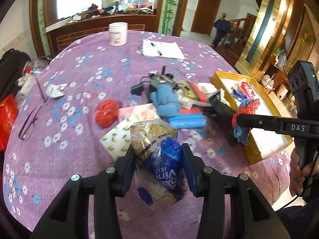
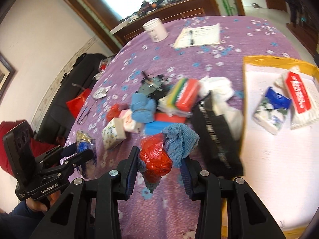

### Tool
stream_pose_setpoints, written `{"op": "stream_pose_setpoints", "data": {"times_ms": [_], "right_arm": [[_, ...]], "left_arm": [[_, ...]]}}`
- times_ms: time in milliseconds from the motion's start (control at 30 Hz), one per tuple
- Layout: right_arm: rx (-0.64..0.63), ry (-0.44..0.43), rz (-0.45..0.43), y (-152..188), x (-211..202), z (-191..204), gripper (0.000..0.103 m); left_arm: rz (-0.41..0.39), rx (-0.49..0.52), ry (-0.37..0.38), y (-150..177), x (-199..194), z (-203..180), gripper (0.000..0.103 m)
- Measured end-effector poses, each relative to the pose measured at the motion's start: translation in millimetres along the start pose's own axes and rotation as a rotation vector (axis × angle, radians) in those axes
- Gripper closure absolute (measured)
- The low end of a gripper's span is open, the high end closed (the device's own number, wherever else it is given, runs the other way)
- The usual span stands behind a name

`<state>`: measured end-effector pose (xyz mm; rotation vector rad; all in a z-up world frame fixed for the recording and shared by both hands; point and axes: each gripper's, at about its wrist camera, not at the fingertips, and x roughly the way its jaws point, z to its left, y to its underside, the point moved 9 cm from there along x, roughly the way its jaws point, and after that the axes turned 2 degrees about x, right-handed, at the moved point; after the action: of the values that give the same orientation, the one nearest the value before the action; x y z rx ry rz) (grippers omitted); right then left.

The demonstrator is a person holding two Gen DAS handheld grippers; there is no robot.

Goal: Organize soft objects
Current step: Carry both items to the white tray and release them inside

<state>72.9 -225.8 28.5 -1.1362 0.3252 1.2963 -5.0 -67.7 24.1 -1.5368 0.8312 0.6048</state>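
Soft objects are spread across the middle of the counter [image 1: 65, 91], which is covered by a purple flowered cloth, and two of them are held up in the grippers. One blue and gold tissue pack [image 1: 159, 159] is gripped between the jaws of the left gripper [image 1: 158, 171], above the cloth. One bundle of red plastic bag [image 2: 154, 157] and blue knitted cloth [image 2: 180, 139] is gripped between the jaws of the right gripper [image 2: 159, 169], just beside the yellow-rimmed tray [image 2: 259, 59].

Two tissue packs are seen lying in the tray: one with a blue label [image 2: 271, 111] and one with a red label [image 2: 299, 97]. One black bag [image 2: 215, 135] stands against the tray's near edge.

In the pile, one blue towel roll [image 1: 164, 99], one crumpled red bag [image 1: 105, 112], one white pack with yellow dots [image 1: 117, 137], one pink pack [image 1: 139, 112] and one flat blue sponge [image 1: 187, 119] are counted, close together and partly touching. Further back one white jar [image 1: 118, 33], one paper sheet [image 1: 162, 48] with one pen [image 1: 156, 48] on it, and one pair of glasses [image 1: 30, 123] at the left are seen.
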Motion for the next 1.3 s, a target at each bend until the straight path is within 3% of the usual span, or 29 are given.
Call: {"op": "stream_pose_setpoints", "data": {"times_ms": [800, 1067, 1300], "right_arm": [[0.193, 0.116, -0.143, 6, -74, -93, 0.061], [0.276, 0.19, -0.152, 20, -92, -133, 0.061], [0.342, 0.247, -0.105, 42, -95, -166, 0.061]], "left_arm": [[0.005, 0.176, 0.156, -38, 24, -116, 0.06], [0.053, 0.244, 0.251, -48, 45, -180, 0.06], [0.143, 0.293, 0.322, -32, 76, -234, 0.06]]}}
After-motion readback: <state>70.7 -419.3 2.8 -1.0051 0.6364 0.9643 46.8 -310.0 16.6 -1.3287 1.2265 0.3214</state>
